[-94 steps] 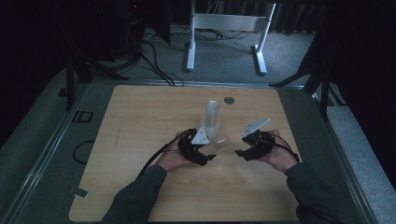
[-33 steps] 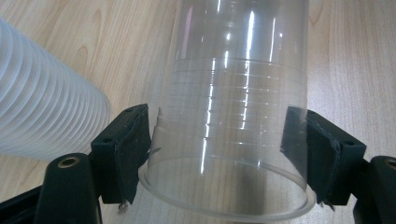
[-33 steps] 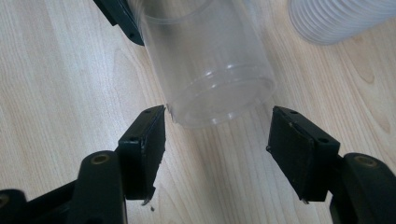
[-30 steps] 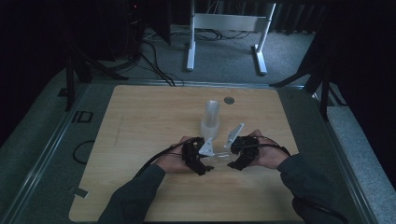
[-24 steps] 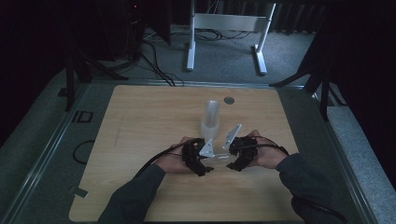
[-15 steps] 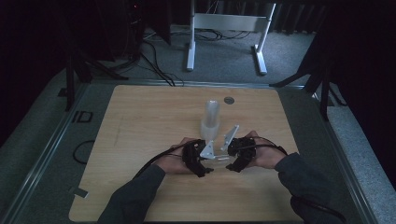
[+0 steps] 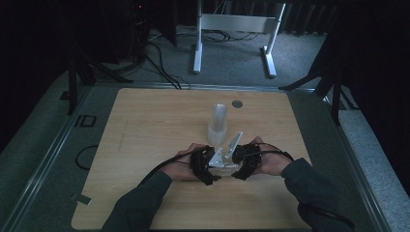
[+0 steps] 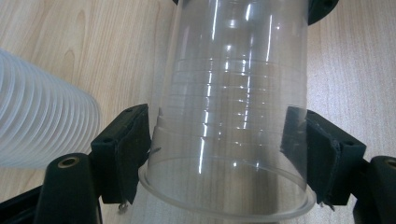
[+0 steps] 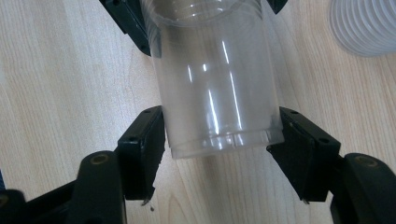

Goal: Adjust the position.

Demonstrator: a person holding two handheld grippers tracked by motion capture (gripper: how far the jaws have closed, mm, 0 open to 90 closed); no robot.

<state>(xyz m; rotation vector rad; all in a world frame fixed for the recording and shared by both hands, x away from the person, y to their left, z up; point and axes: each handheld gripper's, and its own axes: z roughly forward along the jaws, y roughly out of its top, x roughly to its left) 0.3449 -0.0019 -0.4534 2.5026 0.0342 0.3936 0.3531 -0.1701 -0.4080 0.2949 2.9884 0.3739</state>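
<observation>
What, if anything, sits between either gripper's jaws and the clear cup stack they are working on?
Nothing visible does. The left gripper clamps the clear cups near the rim end, pads against the wall; the right gripper clamps the base end.

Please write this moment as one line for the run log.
left claw: shut on clear cup, rim end | right claw: shut on its base end | cup stack: upright behind
</observation>
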